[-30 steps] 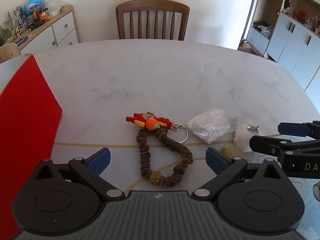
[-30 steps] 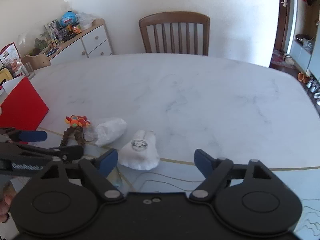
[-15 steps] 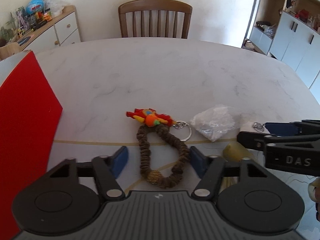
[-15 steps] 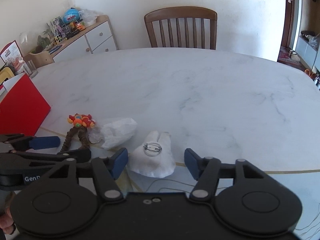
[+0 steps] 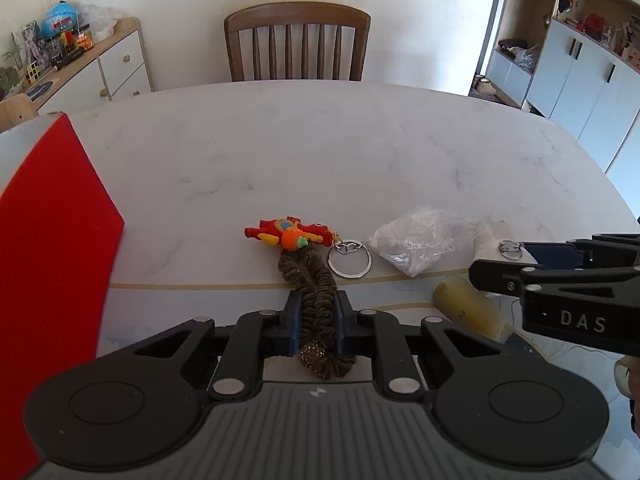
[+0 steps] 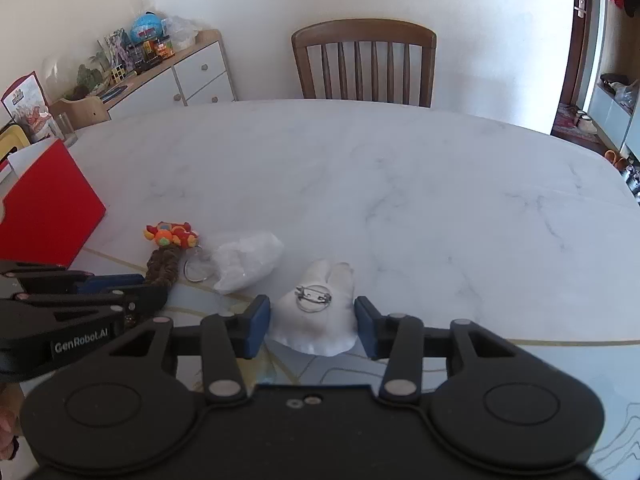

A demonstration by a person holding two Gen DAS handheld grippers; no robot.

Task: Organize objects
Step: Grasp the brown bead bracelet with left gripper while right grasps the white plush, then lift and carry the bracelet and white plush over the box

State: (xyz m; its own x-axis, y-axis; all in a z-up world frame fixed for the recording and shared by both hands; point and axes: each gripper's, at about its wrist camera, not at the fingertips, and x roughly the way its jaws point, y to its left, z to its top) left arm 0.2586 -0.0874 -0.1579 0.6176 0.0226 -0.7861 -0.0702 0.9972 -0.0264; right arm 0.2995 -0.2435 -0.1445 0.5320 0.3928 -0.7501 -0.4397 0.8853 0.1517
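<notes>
My left gripper [image 5: 316, 312] is shut on a brown braided scrunchie [image 5: 314, 280] lying on the marble table [image 5: 320, 152]; its far end touches an orange-red toy keychain [image 5: 290, 234] with a metal ring [image 5: 350, 258]. The scrunchie [image 6: 164, 262] and toy [image 6: 170, 234] also show in the right wrist view. My right gripper [image 6: 310, 320] has its jaws on either side of a white plush piece [image 6: 320, 328] with a metal pin [image 6: 314, 298], narrowly open, touching or nearly so.
A crumpled clear plastic bag [image 5: 416, 240] lies between the keychain and the plush. A red box [image 5: 44, 240] stands at the left. A yellowish object [image 5: 466, 306] lies near the front edge. A wooden chair [image 5: 296, 42] stands behind the table.
My left gripper has closed from wide open onto the scrunchie, squeezing its loop narrow. My right gripper has narrowed around the white plush piece and moved forward to it.
</notes>
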